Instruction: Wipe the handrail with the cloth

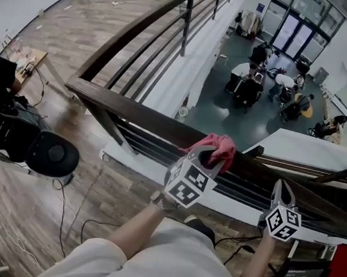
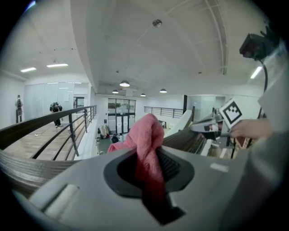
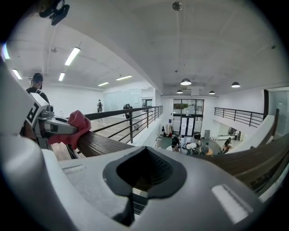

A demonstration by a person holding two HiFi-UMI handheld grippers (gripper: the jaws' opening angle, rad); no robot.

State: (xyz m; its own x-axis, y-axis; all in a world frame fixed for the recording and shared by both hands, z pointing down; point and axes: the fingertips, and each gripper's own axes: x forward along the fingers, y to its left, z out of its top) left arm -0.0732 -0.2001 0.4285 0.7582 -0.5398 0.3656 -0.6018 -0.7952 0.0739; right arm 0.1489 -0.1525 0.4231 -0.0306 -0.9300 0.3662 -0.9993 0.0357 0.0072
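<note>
The left hand-held gripper [image 1: 211,158] clamps the pink cloth [image 1: 223,146] against the handrail [image 1: 128,104] — the right hand-held gripper [image 1: 281,188] closed, empty.

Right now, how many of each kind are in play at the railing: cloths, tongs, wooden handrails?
Cloth: 1
Tongs: 2, the left tongs and the right tongs
Handrail: 1
Total: 4
</note>
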